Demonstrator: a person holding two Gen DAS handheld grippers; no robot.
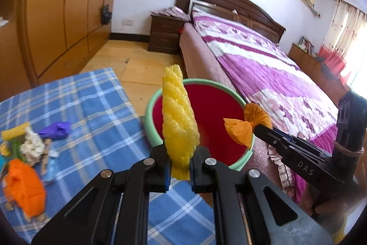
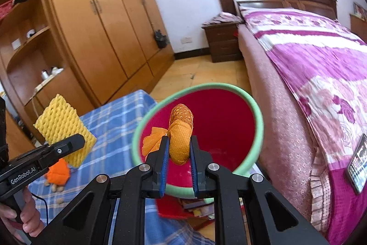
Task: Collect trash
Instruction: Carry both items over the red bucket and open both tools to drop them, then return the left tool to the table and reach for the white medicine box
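As both loads hang over the red basin [image 2: 229,116], left gripper [image 1: 180,167] clenches yellow foam netting [image 1: 179,116] and right gripper [image 2: 179,164] clenches orange netting [image 2: 180,137], apparently poised for dropping.

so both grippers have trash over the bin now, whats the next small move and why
Probably open the right gripper first: its orange net sits well inside the green rim of the red bin, so it should drop in. The left gripper holds the yellow foam net nearer the bin's edge.

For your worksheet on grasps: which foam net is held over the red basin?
The orange foam net in the right tool; the yellow foam net hangs over the checked cloth.
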